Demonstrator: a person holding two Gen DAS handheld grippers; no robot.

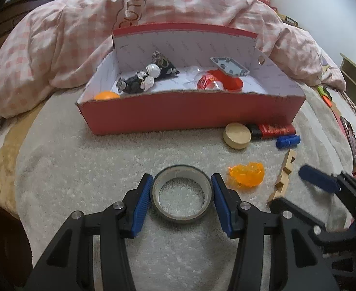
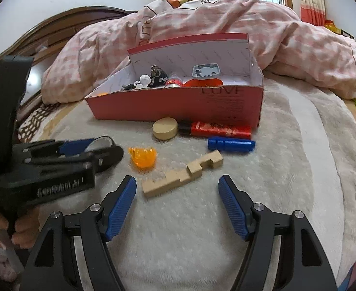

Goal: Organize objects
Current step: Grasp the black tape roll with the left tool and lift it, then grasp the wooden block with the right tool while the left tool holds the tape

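Note:
A grey tape roll (image 1: pixel 182 215) sits between the blue pads of my left gripper (image 1: pixel 182 177), which is shut on it over the cream blanket. The right wrist view shows that gripper (image 2: pixel 93 145) with the roll (image 2: pixel 102 141) at the left. My right gripper (image 2: pixel 176 178) stands wide open with nothing between its fingers, just short of a notched wooden block (image 2: pixel 158 185). The open red box (image 1: pixel 190 114) holds a figure, an orange ball and other small toys.
In front of the box (image 2: pixel 178 108) lie a wooden disc (image 2: pixel 165 128), a red tube (image 2: pixel 221 129), a blue piece (image 2: pixel 231 144) and an orange translucent toy (image 2: pixel 142 156). A pink checked duvet (image 1: pixel 80 36) is heaped behind. The bed's edge falls away at the left.

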